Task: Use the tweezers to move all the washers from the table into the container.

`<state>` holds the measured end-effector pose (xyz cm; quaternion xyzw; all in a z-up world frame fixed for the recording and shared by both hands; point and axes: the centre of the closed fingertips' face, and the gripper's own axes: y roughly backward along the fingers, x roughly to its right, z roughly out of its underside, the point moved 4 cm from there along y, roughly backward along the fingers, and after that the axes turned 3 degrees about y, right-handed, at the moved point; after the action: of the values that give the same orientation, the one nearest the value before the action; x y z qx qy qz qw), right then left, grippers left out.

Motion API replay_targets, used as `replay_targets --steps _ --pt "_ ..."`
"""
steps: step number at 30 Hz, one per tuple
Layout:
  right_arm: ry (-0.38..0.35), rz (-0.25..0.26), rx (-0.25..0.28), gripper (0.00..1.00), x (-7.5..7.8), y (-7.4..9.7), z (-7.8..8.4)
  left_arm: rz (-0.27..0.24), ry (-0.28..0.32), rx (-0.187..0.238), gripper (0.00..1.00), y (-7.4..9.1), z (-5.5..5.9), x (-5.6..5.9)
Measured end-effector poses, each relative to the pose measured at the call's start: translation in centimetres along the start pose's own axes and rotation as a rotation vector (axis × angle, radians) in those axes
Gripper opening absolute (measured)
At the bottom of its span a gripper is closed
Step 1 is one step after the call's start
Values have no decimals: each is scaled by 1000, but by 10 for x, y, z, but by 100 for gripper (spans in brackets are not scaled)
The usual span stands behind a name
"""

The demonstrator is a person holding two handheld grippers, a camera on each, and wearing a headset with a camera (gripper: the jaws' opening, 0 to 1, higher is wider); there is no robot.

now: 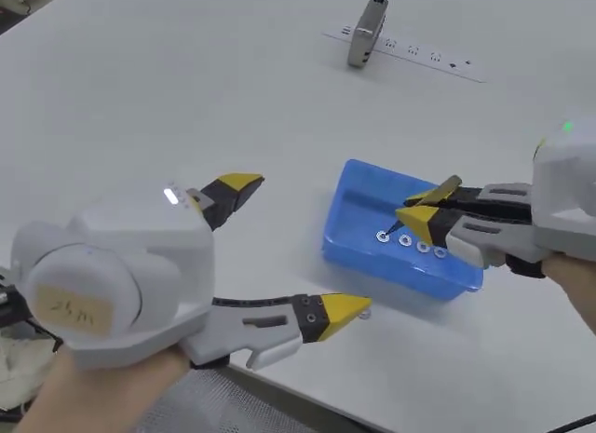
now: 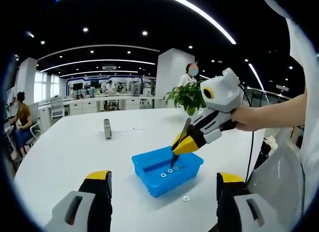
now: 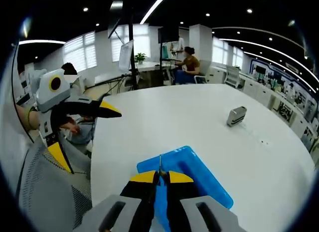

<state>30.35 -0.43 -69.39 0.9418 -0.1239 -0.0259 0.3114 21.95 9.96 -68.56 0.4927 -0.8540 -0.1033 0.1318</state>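
A blue container (image 1: 368, 250) sits on the white table with several washers (image 1: 424, 248) in a row on its floor. My right gripper (image 1: 426, 206) reaches in from the right, shut on thin tweezers (image 1: 394, 229) whose tip touches down beside the leftmost washer (image 1: 382, 236). In the right gripper view the jaws (image 3: 160, 177) pinch the tweezers (image 3: 160, 163) above the container (image 3: 199, 177). My left gripper (image 1: 293, 247) hovers open and empty left of the container. In the left gripper view, one washer (image 2: 186, 198) lies on the table in front of the container (image 2: 149, 184), below the right gripper (image 2: 185, 143).
A grey metal block (image 1: 368, 31) rests on a white strip (image 1: 419, 56) at the far side of the table. A mesh chair (image 1: 200, 405) is against the table's near edge. Several people sit or stand at desks in the background (image 3: 187, 65).
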Motion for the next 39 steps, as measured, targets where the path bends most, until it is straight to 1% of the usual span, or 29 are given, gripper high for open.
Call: replay_targets --steps 3,7,11,17,22,31,39 --pt "7 -13 2 3 -8 5 0 2 -1 0 88 0 0 0" --pt "17 -21 -14 3 -14 6 5 3 -1 -2 88 0 0 0" --pt "1 -43 -11 3 -20 6 9 7 -4 -5 88 -1 0 1" --pt "-18 -103 -44 3 -31 -3 26 12 -7 -10 88 -1 1 2" --pt "-39 -121 -76 3 -37 -10 41 11 -8 -13 88 -1 2 1" --pt "-55 -148 -95 3 -44 -18 52 13 -12 -16 88 -2 2 2" --pt "-52 -161 -107 4 -48 -22 56 12 -11 -16 88 -2 3 1"
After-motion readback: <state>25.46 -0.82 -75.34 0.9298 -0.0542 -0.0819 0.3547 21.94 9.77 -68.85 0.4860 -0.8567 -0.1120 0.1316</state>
